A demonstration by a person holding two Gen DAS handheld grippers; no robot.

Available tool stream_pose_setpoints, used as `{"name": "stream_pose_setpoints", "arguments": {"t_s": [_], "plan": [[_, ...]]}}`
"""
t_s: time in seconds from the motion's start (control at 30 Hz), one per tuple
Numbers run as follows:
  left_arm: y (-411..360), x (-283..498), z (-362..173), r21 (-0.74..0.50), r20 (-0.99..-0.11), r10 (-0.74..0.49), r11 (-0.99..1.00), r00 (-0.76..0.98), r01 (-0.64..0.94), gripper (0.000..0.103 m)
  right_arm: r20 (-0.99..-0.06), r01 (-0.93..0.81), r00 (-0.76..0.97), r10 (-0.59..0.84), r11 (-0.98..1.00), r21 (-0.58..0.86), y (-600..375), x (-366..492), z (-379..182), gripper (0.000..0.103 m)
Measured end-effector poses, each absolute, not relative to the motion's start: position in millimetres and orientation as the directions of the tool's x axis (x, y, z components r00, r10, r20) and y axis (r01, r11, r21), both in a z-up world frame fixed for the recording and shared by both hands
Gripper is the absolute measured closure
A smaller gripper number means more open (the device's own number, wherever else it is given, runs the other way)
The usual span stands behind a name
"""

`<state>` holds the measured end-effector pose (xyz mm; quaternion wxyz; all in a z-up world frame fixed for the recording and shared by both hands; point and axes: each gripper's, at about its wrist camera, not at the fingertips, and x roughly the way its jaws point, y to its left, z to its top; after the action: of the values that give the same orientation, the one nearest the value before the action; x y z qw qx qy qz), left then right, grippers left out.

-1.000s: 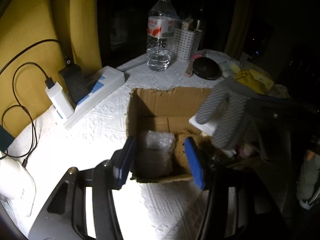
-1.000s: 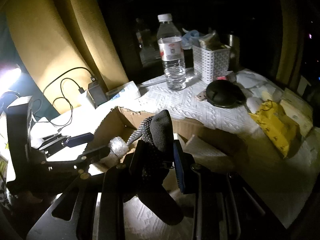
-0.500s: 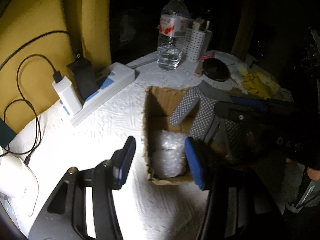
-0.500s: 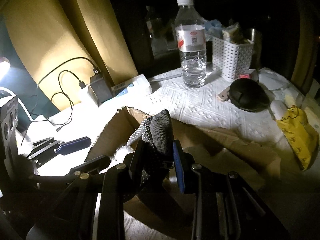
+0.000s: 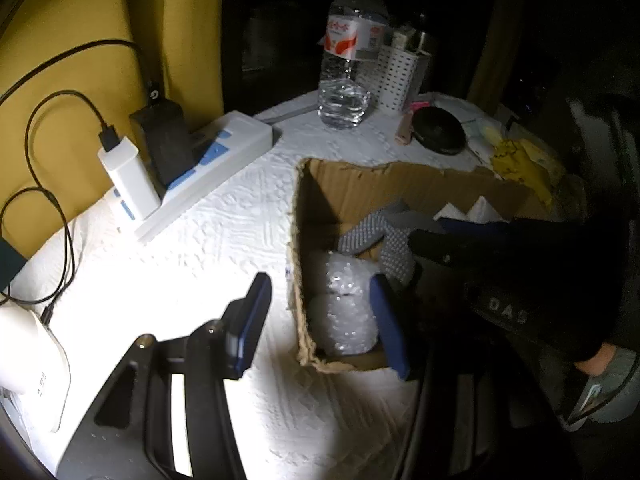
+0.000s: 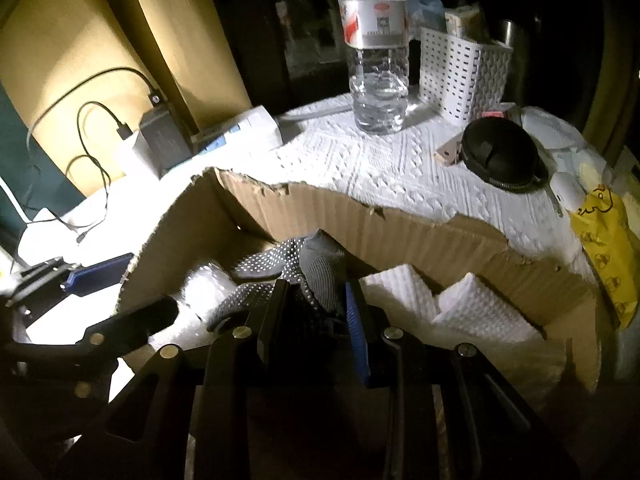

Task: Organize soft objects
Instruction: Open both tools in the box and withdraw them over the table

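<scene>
An open cardboard box (image 5: 360,188) (image 6: 360,220) stands on the white textured cloth. Inside it lie a roll of bubble wrap (image 5: 348,304) (image 6: 208,288) at the left and folded white paper towels (image 6: 460,308) at the right. My right gripper (image 6: 316,312) is shut on a grey dotted glove (image 6: 320,268) (image 5: 372,232) and reaches down into the box, with the glove's fingers draped over the bubble wrap. My left gripper (image 5: 320,320) stands open at the box's near left corner. One of its fingers is outside the wall, the other over the bubble wrap, and it grips nothing.
Behind the box stand a water bottle (image 5: 352,48) and a white perforated basket (image 5: 400,76). A black round case (image 5: 438,130) and a yellow bag (image 5: 520,164) lie at the right. A power strip (image 5: 208,156) with chargers and cables sits at the left, against a yellow curtain.
My right gripper has come down and forward, carrying the glove from above the box rim into the box. The left gripper has stayed open by the box's near left corner.
</scene>
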<state>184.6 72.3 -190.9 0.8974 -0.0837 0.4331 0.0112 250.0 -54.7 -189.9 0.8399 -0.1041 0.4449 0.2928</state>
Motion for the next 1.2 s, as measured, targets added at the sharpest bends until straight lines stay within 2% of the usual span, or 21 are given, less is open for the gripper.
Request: {"name": "stream_pose_setpoints", "arguments": {"t_s": [0.13, 0.2, 0.37, 0.7, 0.77, 1.03, 1.1, 1.13, 1.2], "plan": [[71, 185, -189, -0.140, -0.778, -0.052, 0.986, 0.627, -0.091, 0.050, -0.807, -0.575, 0.436, 0.398, 0.813, 0.091, -57, 249, -190, 0.073], [70, 184, -188, -0.139, -0.776, -0.052, 0.986, 0.628, -0.089, 0.050, -0.803, -0.571, 0.435, 0.407, 0.815, 0.103, -59, 248, -186, 0.070], [66, 182, -182, -0.136, -0.770, -0.053, 0.987, 0.636, -0.083, 0.050, -0.795, -0.560, 0.448, 0.410, 0.821, 0.108, -66, 242, -176, 0.053], [53, 172, -161, -0.132, -0.744, -0.065, 0.990, 0.665, -0.051, 0.048, -0.767, -0.520, 0.510, 0.389, 0.850, 0.085, -90, 221, -151, 0.050], [50, 169, -157, -0.131, -0.738, -0.066, 0.990, 0.672, -0.046, 0.033, -0.762, -0.510, 0.523, 0.382, 0.857, 0.080, -95, 217, -147, 0.050], [40, 156, -141, -0.124, -0.722, -0.058, 0.991, 0.689, -0.046, 0.027, -0.745, -0.467, 0.570, 0.347, 0.882, 0.054, -121, 193, -128, 0.050], [35, 152, -137, -0.110, -0.718, -0.053, 0.993, 0.694, -0.039, 0.020, -0.738, -0.457, 0.583, 0.340, 0.888, 0.048, -127, 186, -122, 0.049], [32, 149, -134, -0.105, -0.714, -0.051, 0.994, 0.699, -0.034, 0.013, -0.734, -0.454, 0.590, 0.337, 0.890, 0.044, -129, 183, -119, 0.049], [29, 144, -127, -0.101, -0.704, -0.052, 0.994, 0.709, -0.027, 0.011, -0.725, -0.446, 0.604, 0.330, 0.894, 0.036, -134, 175, -113, 0.044]]}}
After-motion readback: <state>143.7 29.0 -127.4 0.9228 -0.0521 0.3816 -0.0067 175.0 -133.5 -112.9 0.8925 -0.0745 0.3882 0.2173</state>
